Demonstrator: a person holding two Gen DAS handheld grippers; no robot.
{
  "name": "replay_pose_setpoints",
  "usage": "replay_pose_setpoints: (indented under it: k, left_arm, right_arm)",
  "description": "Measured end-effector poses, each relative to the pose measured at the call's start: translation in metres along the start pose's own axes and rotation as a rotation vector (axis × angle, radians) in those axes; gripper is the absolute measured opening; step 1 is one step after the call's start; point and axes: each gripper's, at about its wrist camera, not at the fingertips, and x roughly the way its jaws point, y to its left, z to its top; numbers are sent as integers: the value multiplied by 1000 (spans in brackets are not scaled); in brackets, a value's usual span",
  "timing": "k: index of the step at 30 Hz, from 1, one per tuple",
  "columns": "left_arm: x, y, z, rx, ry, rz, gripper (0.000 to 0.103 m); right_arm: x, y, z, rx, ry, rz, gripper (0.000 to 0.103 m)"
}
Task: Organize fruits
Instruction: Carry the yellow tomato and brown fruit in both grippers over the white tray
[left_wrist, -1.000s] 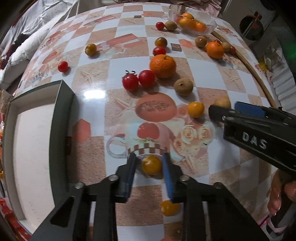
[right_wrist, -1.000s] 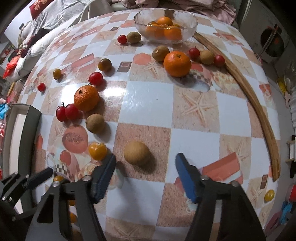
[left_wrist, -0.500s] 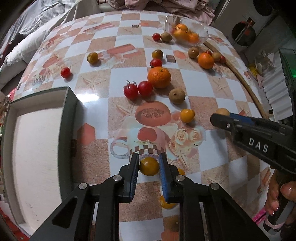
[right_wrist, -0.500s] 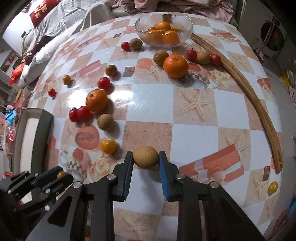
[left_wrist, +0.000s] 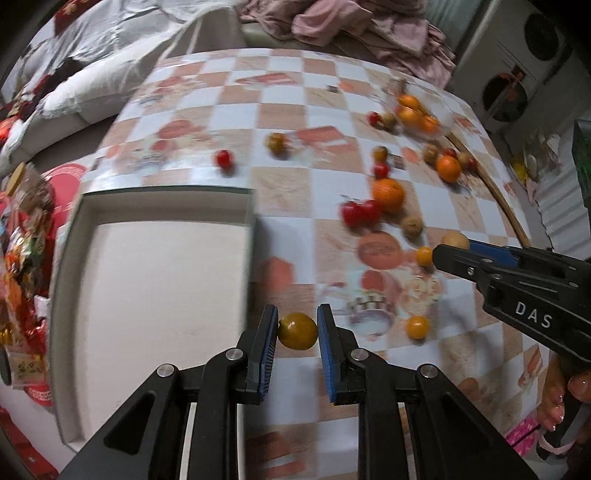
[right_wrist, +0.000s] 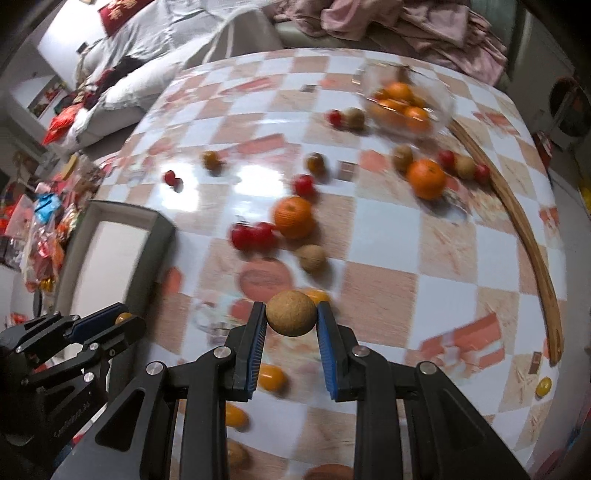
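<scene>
My left gripper (left_wrist: 297, 330) is shut on a yellow cherry tomato (left_wrist: 297, 331), held above the table beside the right wall of a grey-rimmed white tray (left_wrist: 155, 258). My right gripper (right_wrist: 291, 319) is shut on a round brown fruit (right_wrist: 291, 313), lifted over the table; it also shows at the right of the left wrist view (left_wrist: 455, 240). The left gripper shows at the lower left of the right wrist view (right_wrist: 122, 319). A glass bowl (right_wrist: 441, 105) at the far side holds several oranges.
Loose on the checked tablecloth lie oranges (right_wrist: 293, 217), red tomatoes (right_wrist: 253, 235), yellow tomatoes (left_wrist: 417, 326) and brown fruits (right_wrist: 313, 257). A curved wooden strip (right_wrist: 532, 251) runs along the right edge. Snack packets (left_wrist: 22, 258) lie left of the tray.
Both grippers have lifted their fruit off the table and swung left, toward the tray. The right gripper closed on the brown fruit one second to half a second ago.
</scene>
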Motion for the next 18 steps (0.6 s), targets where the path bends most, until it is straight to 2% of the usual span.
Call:
replay_pose_setpoints:
  k: [10,18]
  left_arm:
    - [-9,83,-11,-108,-24,103,23]
    - [7,147,-17,-173,-9,185,23]
  right_arm:
    - [12,82,19,-113,13,75,30]
    - [42,151,34,-184,55,124,30]
